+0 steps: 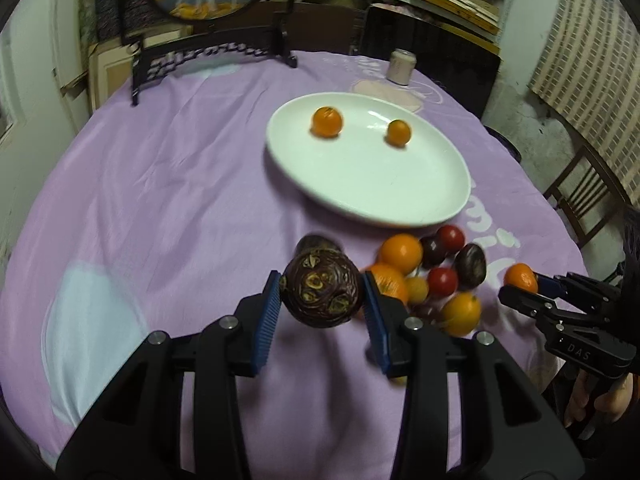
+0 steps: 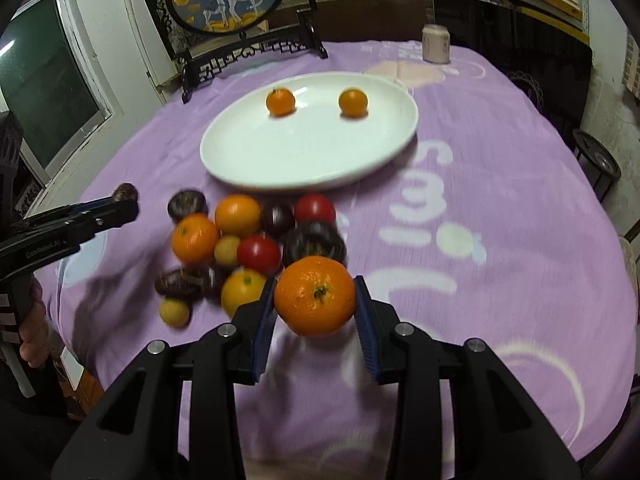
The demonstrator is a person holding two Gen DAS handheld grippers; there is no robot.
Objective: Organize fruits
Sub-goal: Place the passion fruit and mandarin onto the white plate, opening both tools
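My left gripper [image 1: 322,294] is shut on a dark purple passion fruit [image 1: 321,289] and holds it above the cloth, left of the fruit pile. My right gripper [image 2: 315,302] is shut on an orange [image 2: 315,295], just right of the pile; it also shows in the left wrist view [image 1: 520,282]. The pile [image 2: 244,248] of oranges, red tomatoes, dark passion fruits and small yellow fruits lies in front of a white oval plate [image 2: 308,160]. The plate holds two small oranges [image 2: 280,101] [image 2: 353,102].
A purple cloth [image 2: 480,200] covers the round table. A dark framed round screen on a stand [image 2: 240,12] is at the far left edge, a pale jar [image 2: 436,43] at the far right. Chairs and a stool stand around the table.
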